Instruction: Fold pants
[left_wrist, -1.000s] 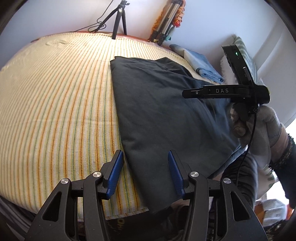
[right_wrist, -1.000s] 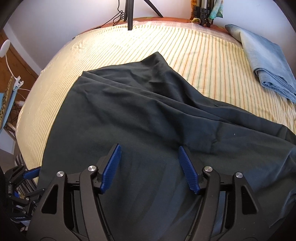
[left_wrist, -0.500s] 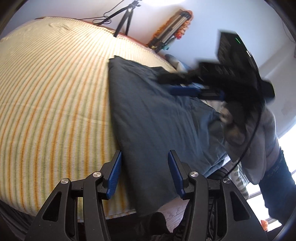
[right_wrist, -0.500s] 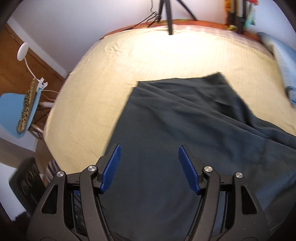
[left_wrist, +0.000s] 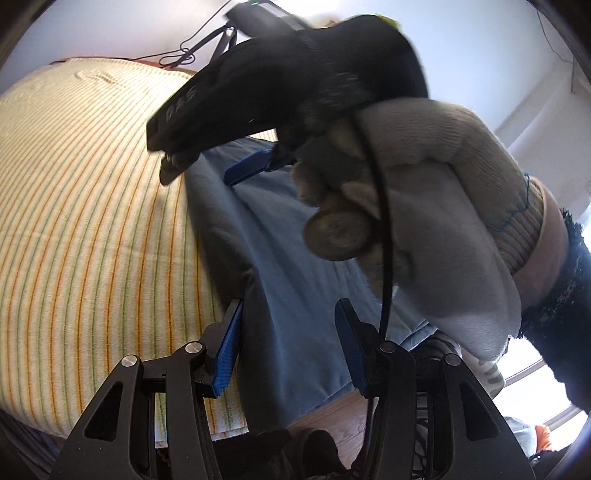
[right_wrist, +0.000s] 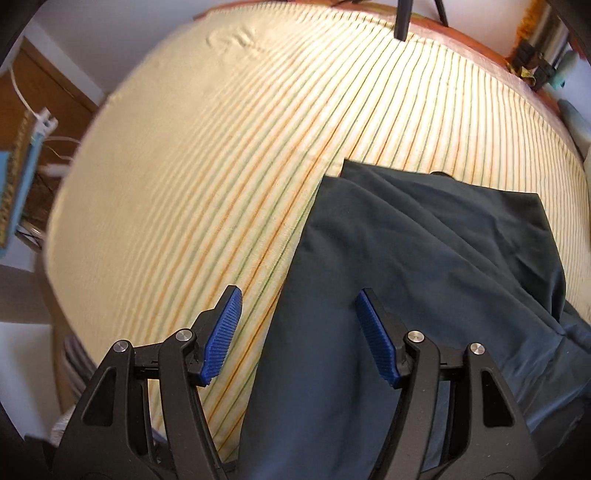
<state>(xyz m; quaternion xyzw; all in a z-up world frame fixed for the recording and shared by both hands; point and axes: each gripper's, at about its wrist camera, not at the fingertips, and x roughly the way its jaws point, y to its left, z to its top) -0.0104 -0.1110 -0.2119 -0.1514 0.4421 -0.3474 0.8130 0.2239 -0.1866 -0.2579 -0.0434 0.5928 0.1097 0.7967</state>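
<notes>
Dark pants (right_wrist: 424, 258) lie folded lengthwise on the striped bed sheet (right_wrist: 221, 147), with their near end hanging over the bed's edge. My right gripper (right_wrist: 301, 338) hovers over the pants' left edge. Its jaws are closing, one pad above the sheet and one above the cloth, neither pressing on anything. In the left wrist view a gloved hand (left_wrist: 424, 184) carries that right gripper (left_wrist: 207, 170) across the frame, close to the lens. My left gripper (left_wrist: 288, 347) stands open above the pants (left_wrist: 280, 258) near the bed's front edge and grips nothing.
A tripod leg (right_wrist: 402, 18) stands behind the bed's far side. A blue chair (right_wrist: 14, 177) is off the bed's left side. The gloved hand and its cable (left_wrist: 384, 240) hide much of the right of the left wrist view.
My right gripper swept left across the pants to their left edge, and its jaws narrowed a little. In the left wrist view the gloved hand came up close. The left gripper barely moved.
</notes>
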